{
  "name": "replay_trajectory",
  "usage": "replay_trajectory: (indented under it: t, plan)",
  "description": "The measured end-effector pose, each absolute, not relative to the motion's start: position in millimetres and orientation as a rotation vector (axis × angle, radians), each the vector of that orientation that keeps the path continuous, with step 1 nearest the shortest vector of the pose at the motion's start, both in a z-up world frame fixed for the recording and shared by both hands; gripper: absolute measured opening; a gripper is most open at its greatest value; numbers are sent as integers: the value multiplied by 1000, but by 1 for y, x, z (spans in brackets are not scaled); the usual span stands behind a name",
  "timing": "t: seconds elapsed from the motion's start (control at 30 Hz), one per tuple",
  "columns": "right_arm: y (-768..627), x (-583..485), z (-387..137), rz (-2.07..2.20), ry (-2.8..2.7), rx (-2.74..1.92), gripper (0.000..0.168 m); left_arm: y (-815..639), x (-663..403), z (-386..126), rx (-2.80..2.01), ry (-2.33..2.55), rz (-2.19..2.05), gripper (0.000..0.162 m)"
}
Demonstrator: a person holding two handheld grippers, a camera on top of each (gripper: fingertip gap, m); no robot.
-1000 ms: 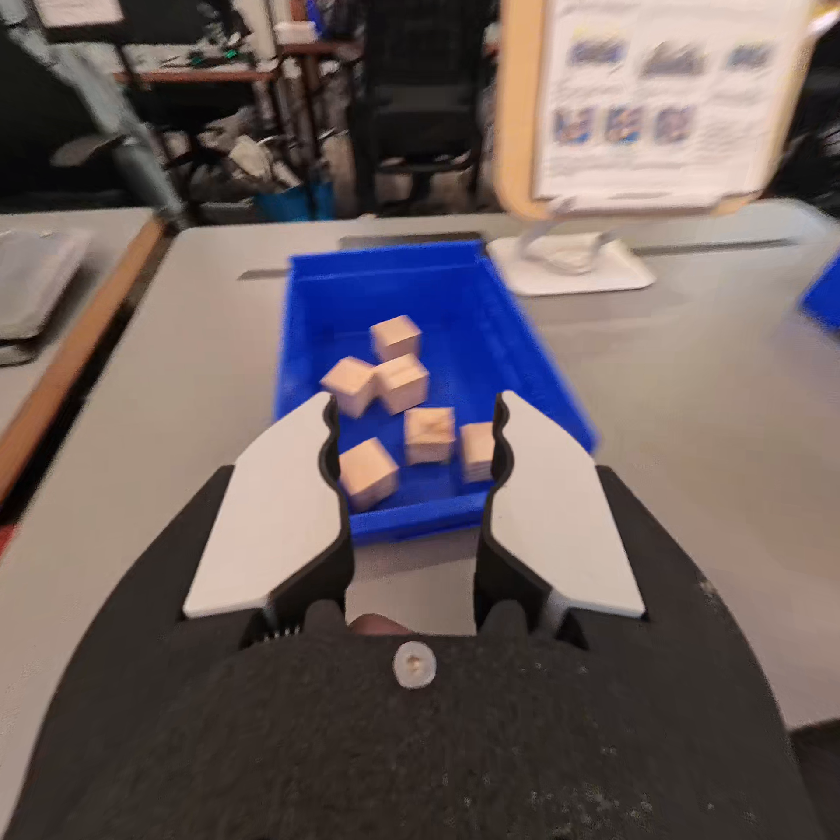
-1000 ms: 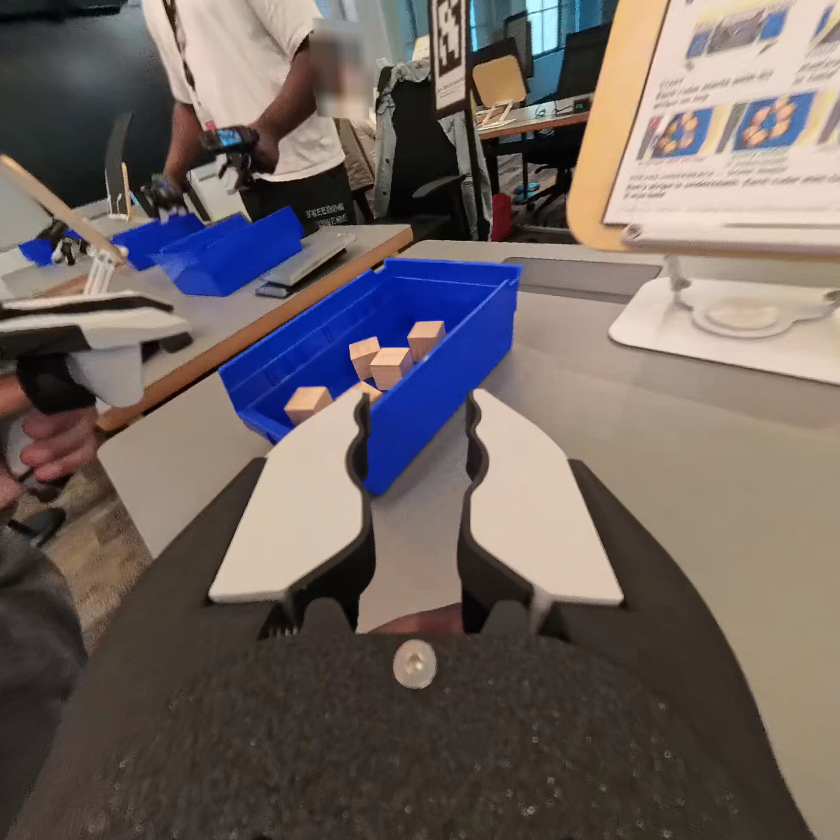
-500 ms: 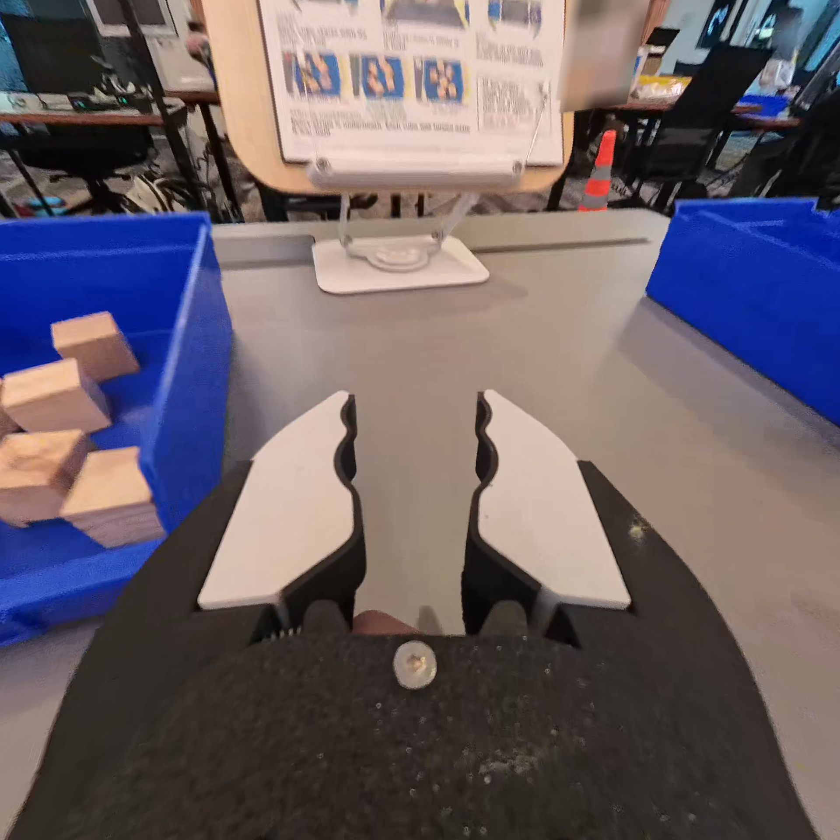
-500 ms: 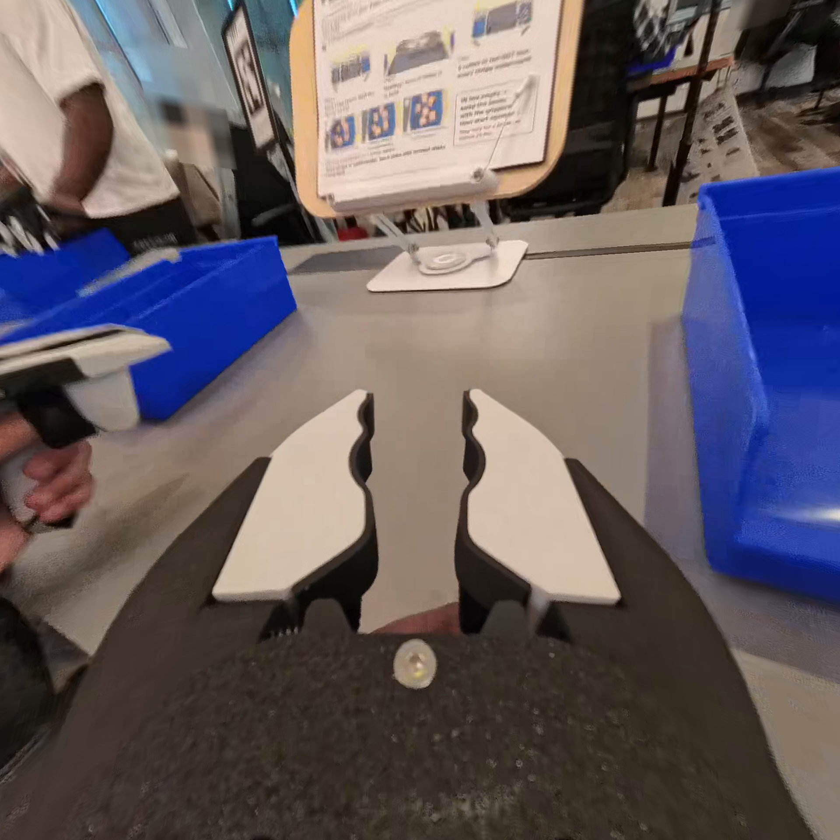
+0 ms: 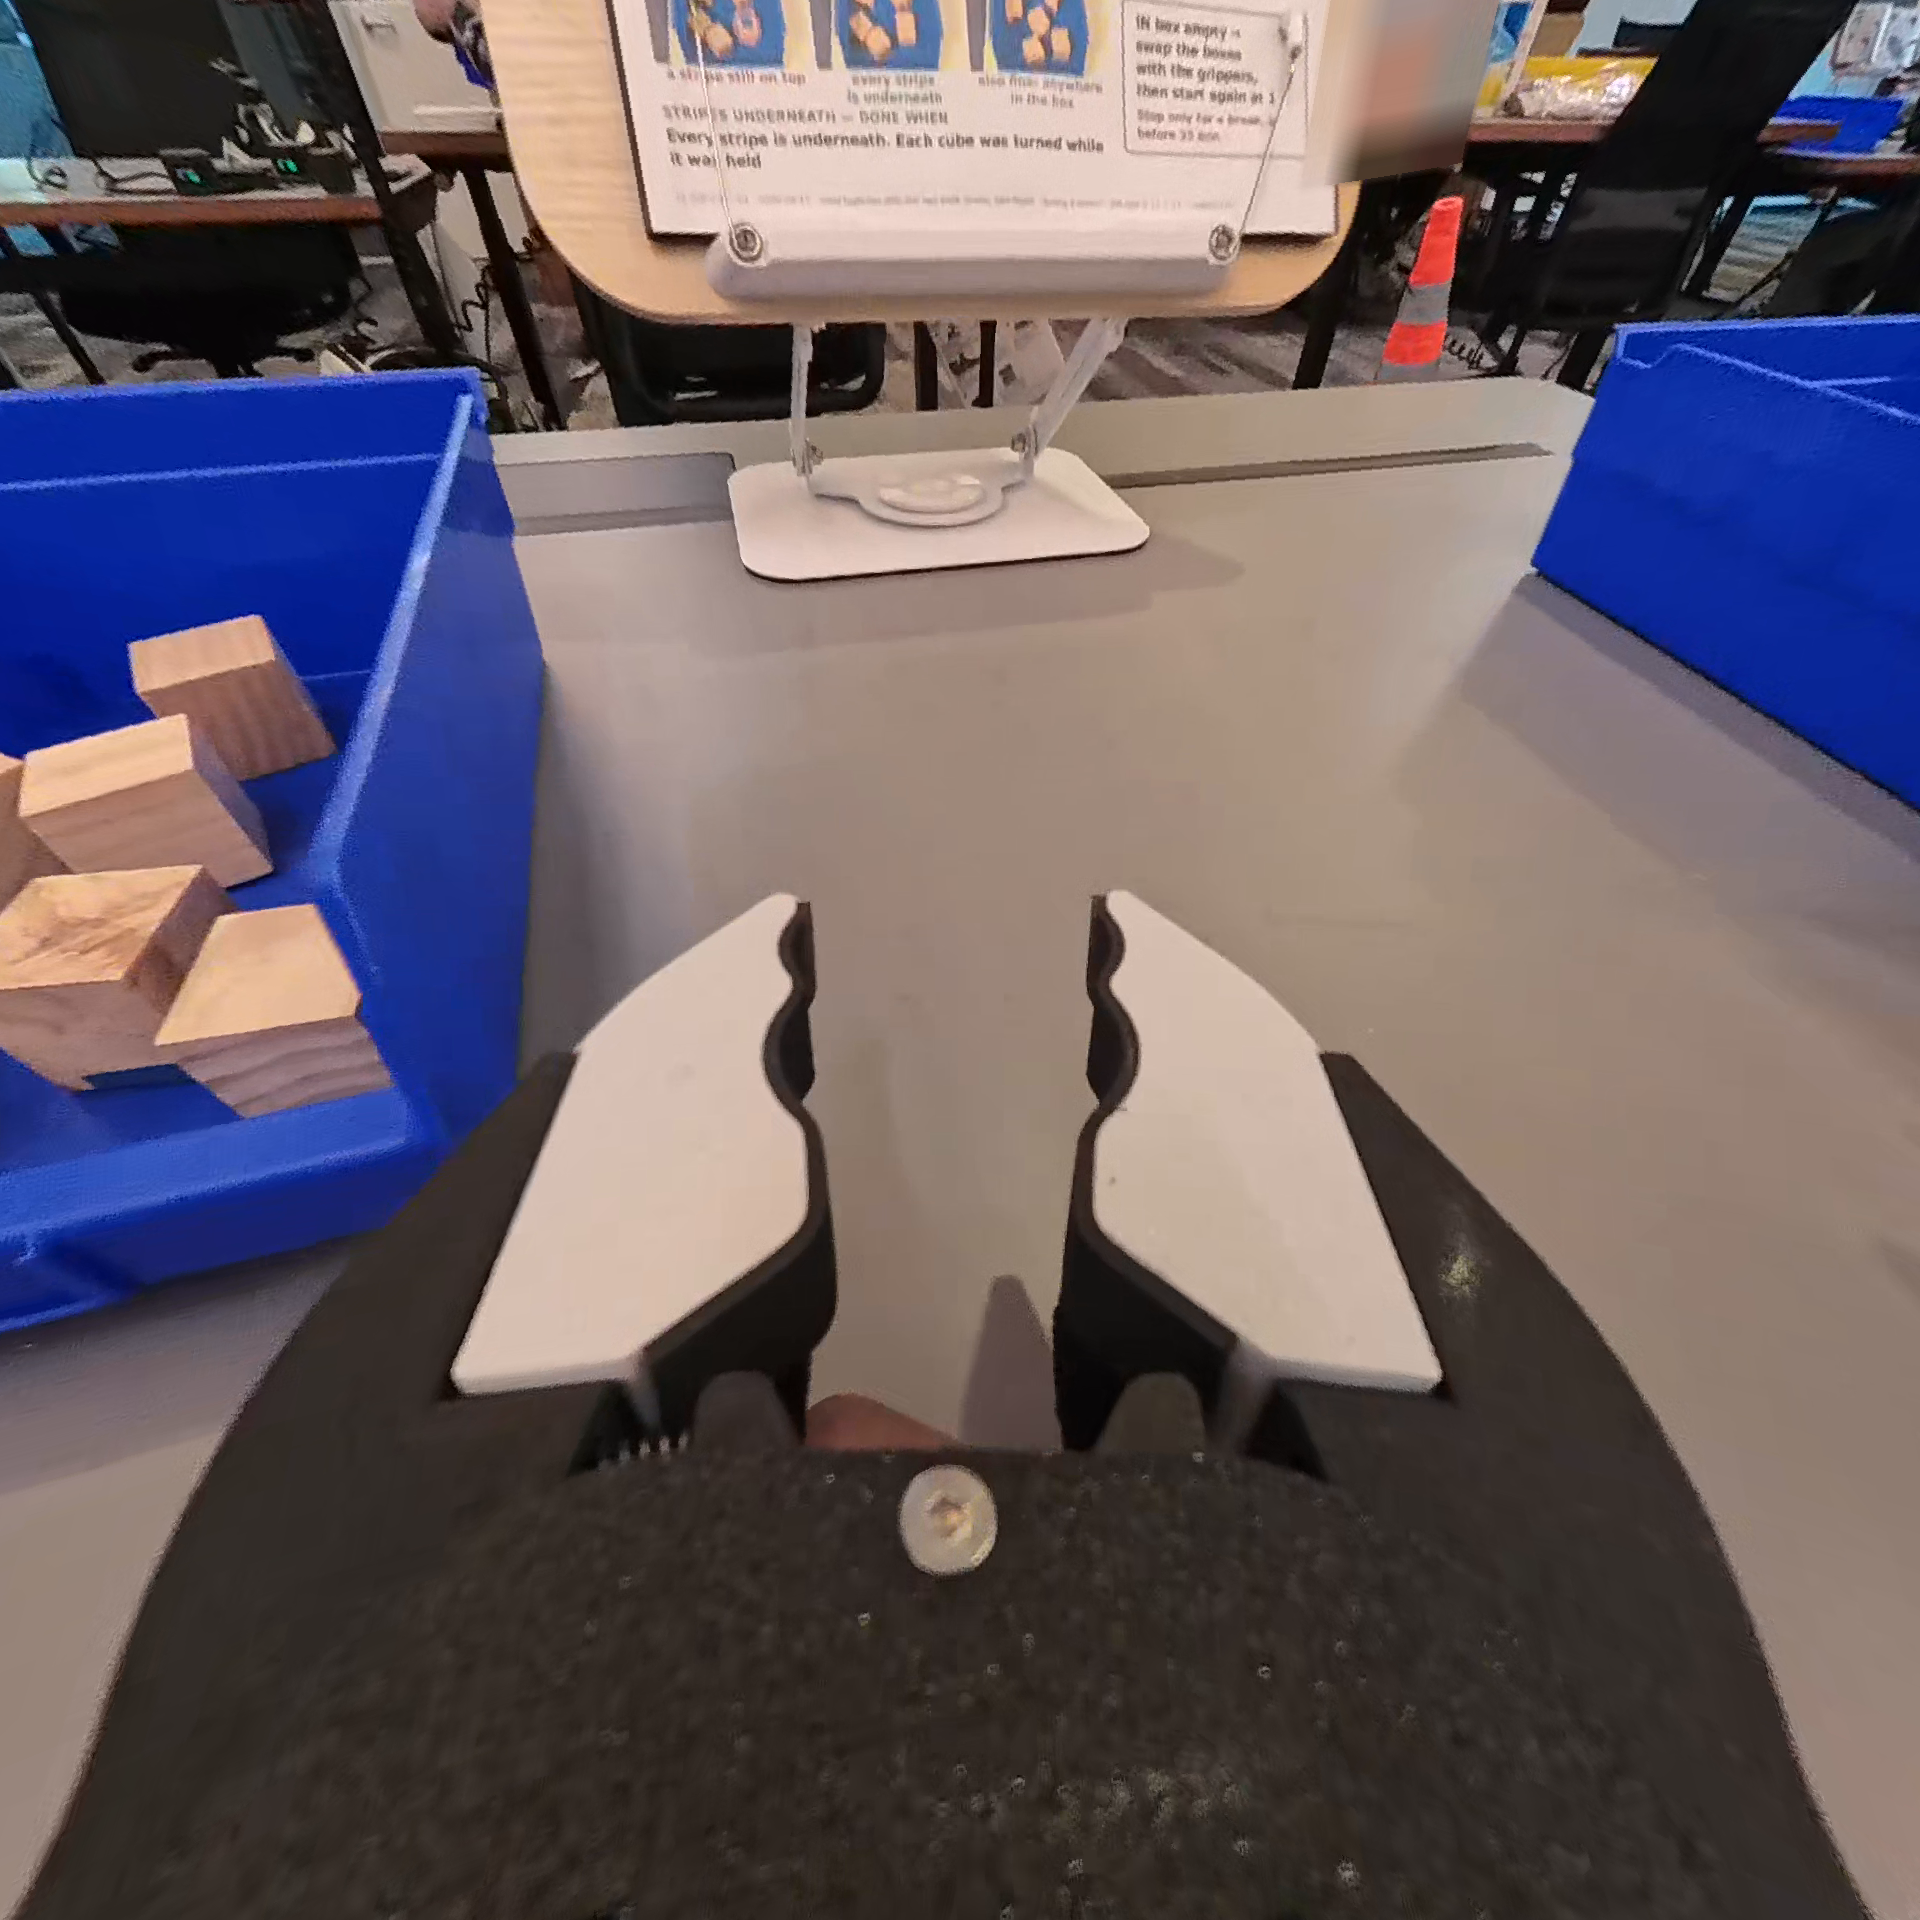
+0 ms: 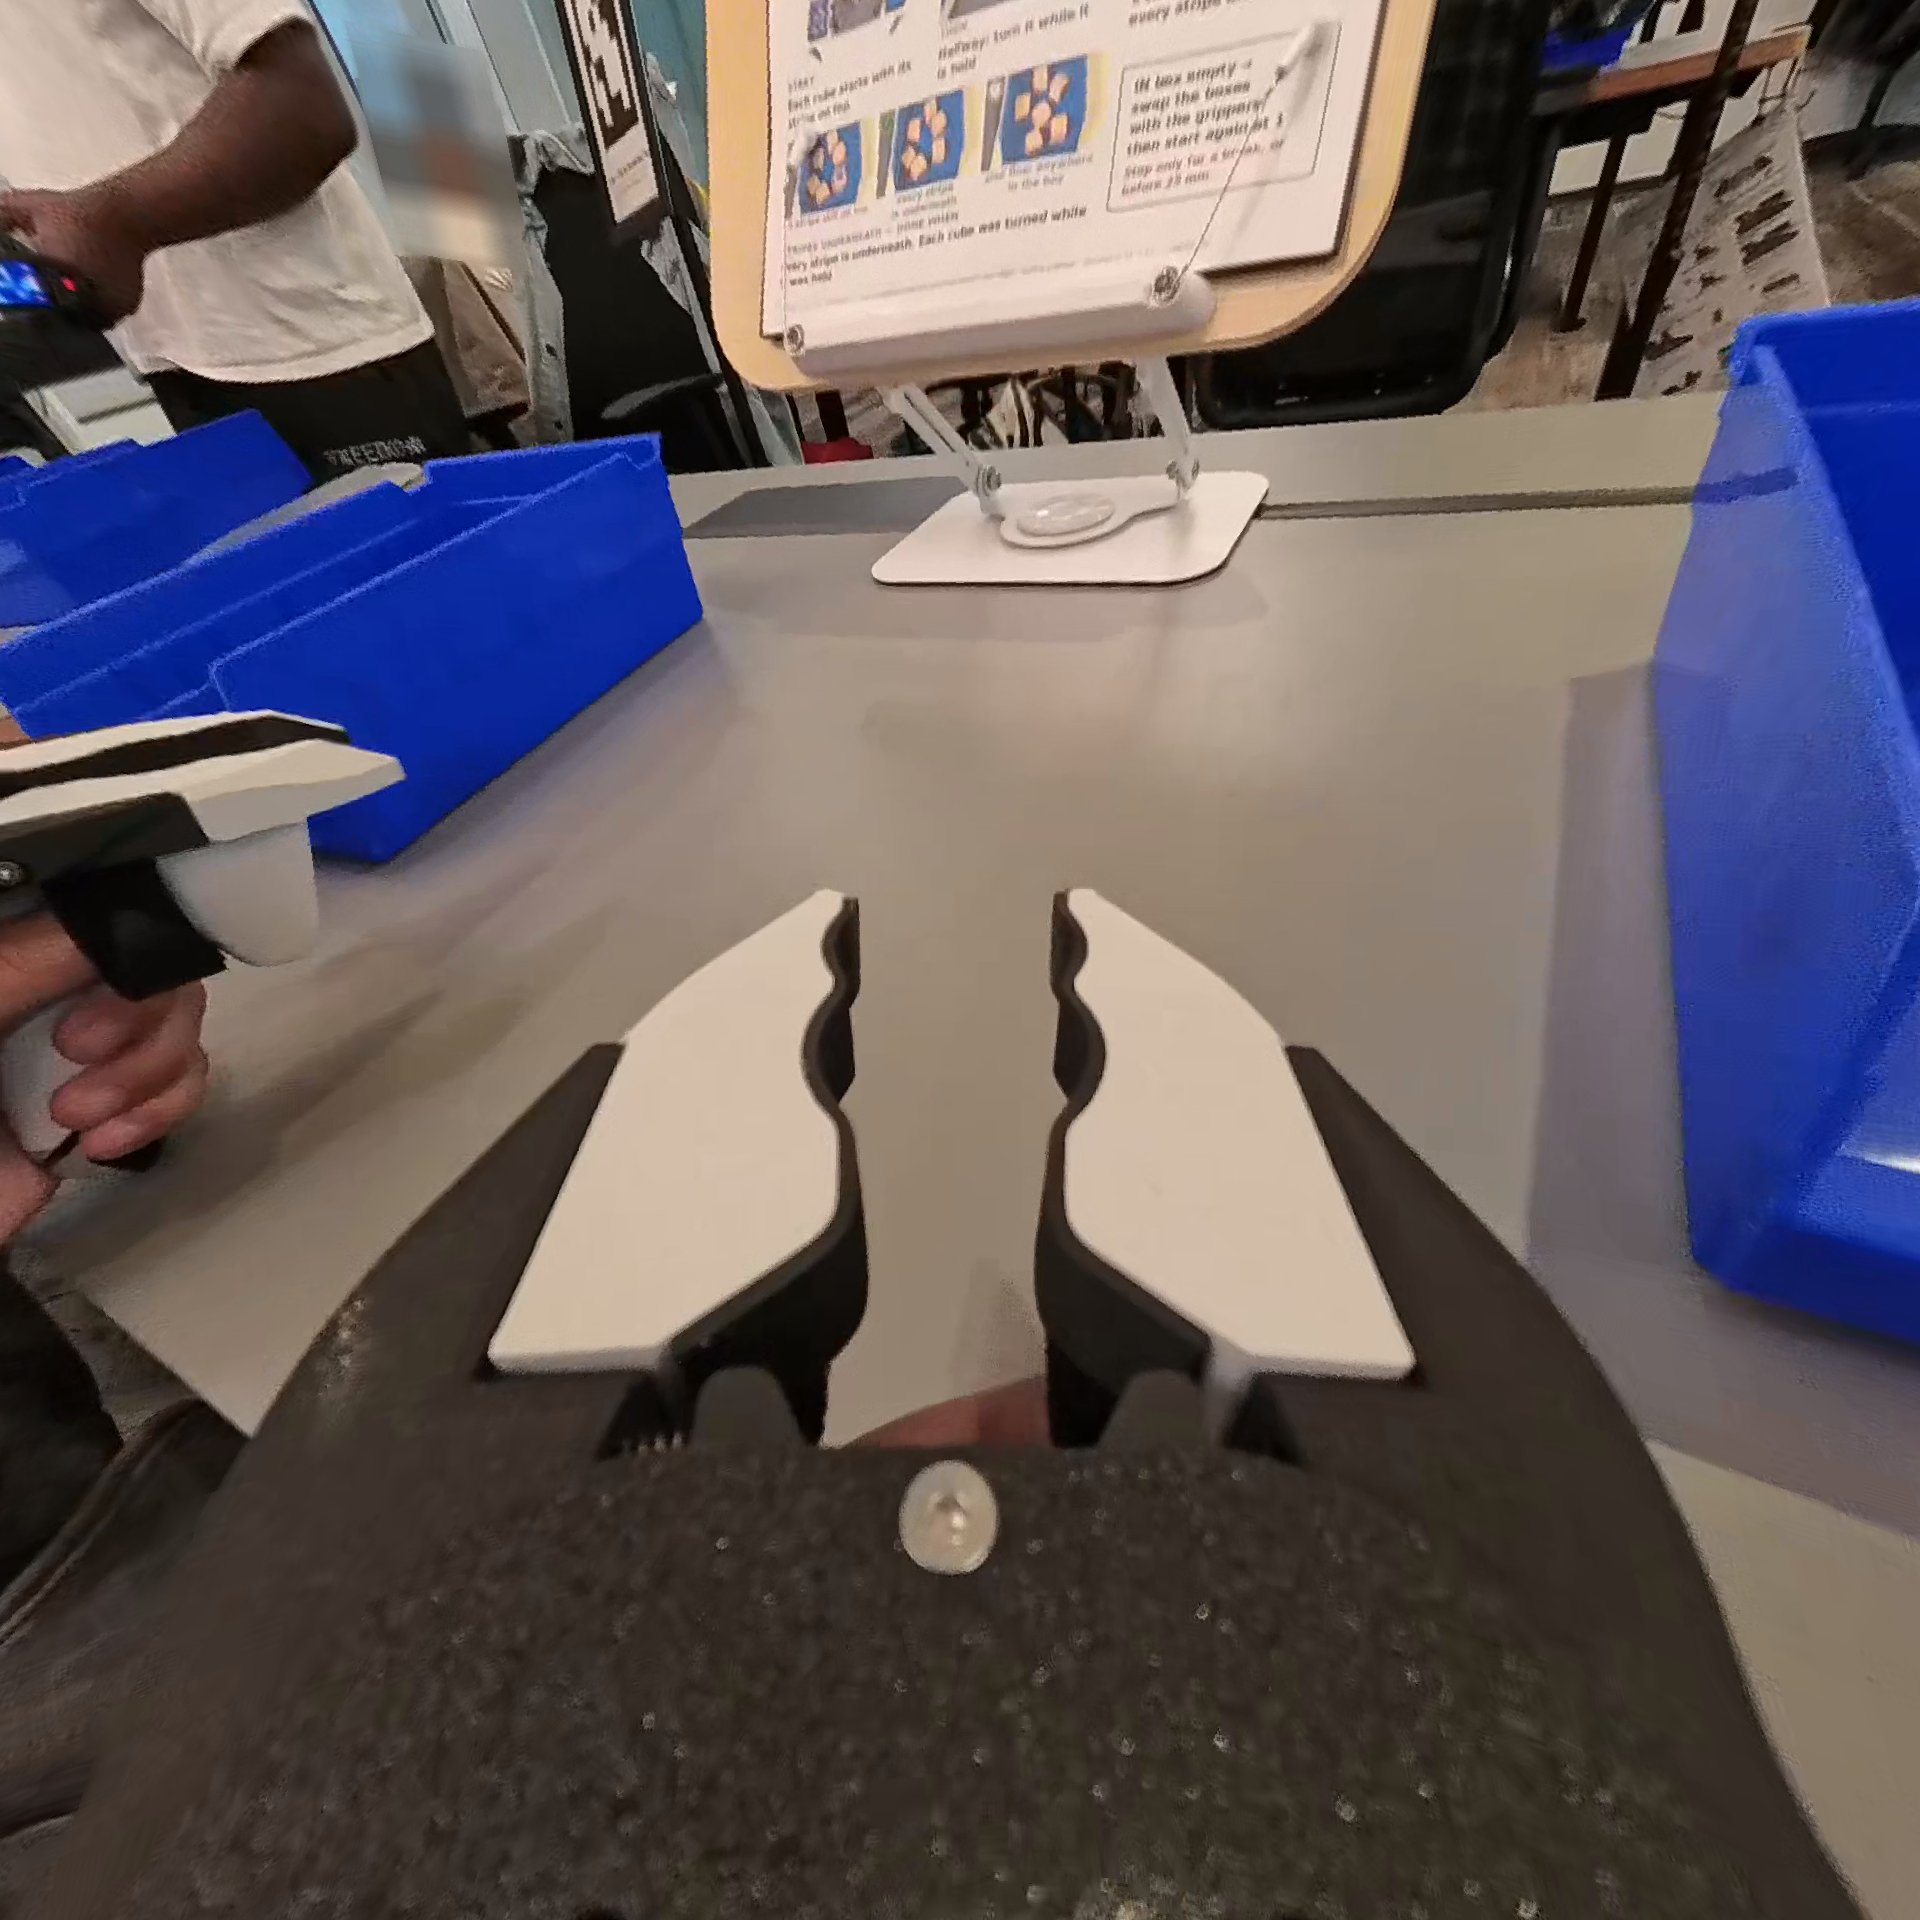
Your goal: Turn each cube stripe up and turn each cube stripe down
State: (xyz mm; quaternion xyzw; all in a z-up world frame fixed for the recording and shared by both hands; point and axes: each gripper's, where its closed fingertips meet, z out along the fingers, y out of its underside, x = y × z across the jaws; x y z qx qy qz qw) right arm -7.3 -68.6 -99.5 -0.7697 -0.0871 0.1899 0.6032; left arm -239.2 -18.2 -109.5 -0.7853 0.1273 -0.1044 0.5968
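Observation:
Several plain wooden cubes [image 5: 145,800] lie in a blue bin [image 5: 416,790] at the left of the left wrist view; no stripe shows on their visible faces. My left gripper [image 5: 948,914] is open and empty over the bare grey table, to the right of that bin. My right gripper [image 6: 954,902] is open and empty over the table between the two bins. The left gripper also shows at the left edge of the right wrist view [image 6: 208,790], held by a hand. The cube bin shows there too [image 6: 436,644], its cubes hidden by the wall.
A second blue bin [image 6: 1808,831] stands at the right, also in the left wrist view [image 5: 1766,540]; its visible floor is bare. A tilted board with an instruction sheet on a white stand [image 5: 935,499] is at the table's back. A person in a white shirt [image 6: 208,208] stands behind more blue bins.
Both grippers have swung right from facing the cube bin to facing the middle of the table and the board. The left gripper's jaws narrowed a little. Both stay open and empty.

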Motion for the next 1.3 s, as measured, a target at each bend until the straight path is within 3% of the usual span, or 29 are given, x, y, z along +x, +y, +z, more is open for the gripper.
replay_trajectory:
  t: [0.23,0.33,0.63,1.13,1.3]
  plan:
    - [-72,-23,-103,419,-291,-1783,31,-7,-236,-119,-1863,360,-134,50]
    - [-90,-61,-89,440,-432,-1726,0,2,-234,-127,-1895,404,-44,52]
    - [-151,-225,-51,527,-884,-1581,0,25,-212,-129,-1902,481,151,51]
    - [-148,-229,-54,549,-863,-1656,0,21,-210,-134,-1897,526,232,49]
    - [-147,-222,-53,554,-864,-1695,0,25,-226,-126,-1882,589,461,50]
